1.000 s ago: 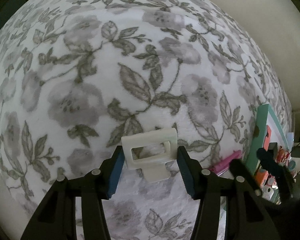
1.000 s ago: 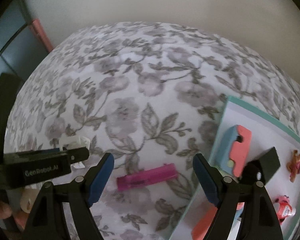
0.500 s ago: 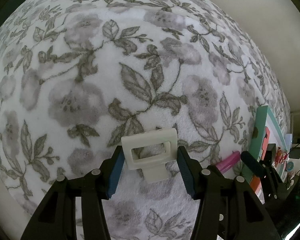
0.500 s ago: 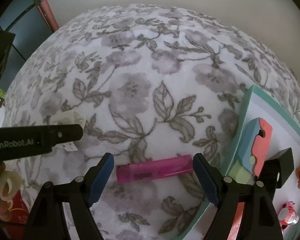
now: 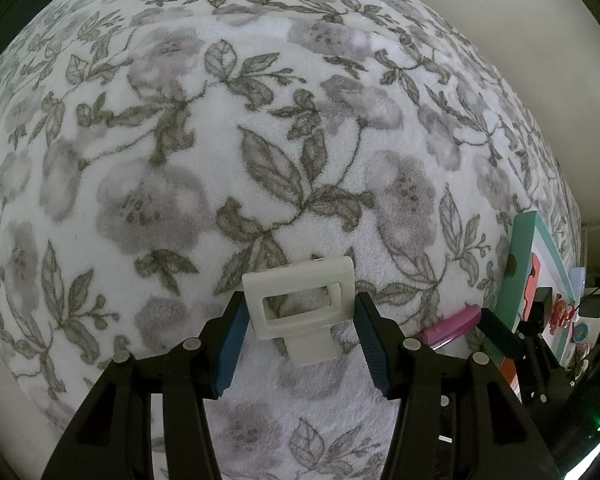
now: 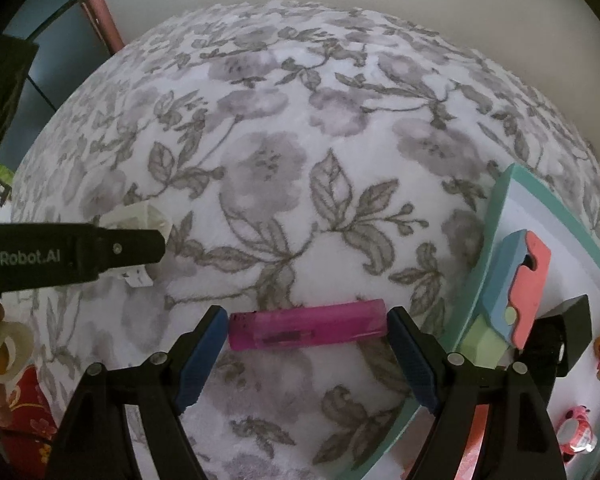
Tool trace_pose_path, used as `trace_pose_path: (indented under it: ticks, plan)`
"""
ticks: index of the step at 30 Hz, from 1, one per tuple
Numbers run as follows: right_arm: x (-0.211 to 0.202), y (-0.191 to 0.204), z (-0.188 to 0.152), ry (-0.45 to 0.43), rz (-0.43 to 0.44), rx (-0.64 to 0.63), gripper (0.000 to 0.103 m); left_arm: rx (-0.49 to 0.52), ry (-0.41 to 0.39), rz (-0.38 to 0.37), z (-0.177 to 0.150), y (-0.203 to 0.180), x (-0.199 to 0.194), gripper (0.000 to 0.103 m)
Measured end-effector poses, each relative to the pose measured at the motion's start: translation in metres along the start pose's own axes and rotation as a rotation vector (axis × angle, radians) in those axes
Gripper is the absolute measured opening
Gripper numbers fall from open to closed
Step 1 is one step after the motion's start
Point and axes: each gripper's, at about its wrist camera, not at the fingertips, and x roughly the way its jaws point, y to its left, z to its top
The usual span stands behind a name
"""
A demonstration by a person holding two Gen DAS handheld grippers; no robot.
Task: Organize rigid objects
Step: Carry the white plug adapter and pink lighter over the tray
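Two small objects are lying on a floral blanket (image 5: 260, 140); a white plastic clip (image 5: 300, 304) is sitting clamped between the left gripper (image 5: 300, 340) pads, at six o'clock in the left view; a pink lighter (image 6: 306, 328) is lying crosswise between the right gripper (image 6: 306, 356) fingers, which are flanking its ends, contact unclear; a teal-rimmed tray (image 6: 500, 208) of toys is sitting at three o'clock.

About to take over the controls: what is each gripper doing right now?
Left gripper: closed on the white plastic clip.
Right gripper: pads at both ends of the pink lighter; grip cannot be told.
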Motion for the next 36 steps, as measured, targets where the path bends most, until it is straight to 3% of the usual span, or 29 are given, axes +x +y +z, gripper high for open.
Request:
trace_pose_path:
  ticks: [9, 19, 28, 36]
  plan:
    - [0.007, 0.013, -0.004, 0.021, -0.057, -0.059, 0.083, -0.001, 0.007, 0.006, 0.0, -0.003, 0.003, 0.055]
    - [0.009, 0.017, -0.006, 0.009, -0.059, -0.048, 0.083, 0.0, -0.004, 0.014, 0.001, -0.011, 0.008, 0.055]
    - [-0.013, 0.002, 0.0, -0.049, -0.037, 0.003, 0.083, 0.03, -0.076, -0.036, 0.005, -0.029, -0.015, 0.055]
    - [-0.054, -0.03, -0.006, -0.148, -0.049, 0.132, 0.083, 0.083, -0.182, -0.075, 0.007, -0.054, -0.053, 0.055]
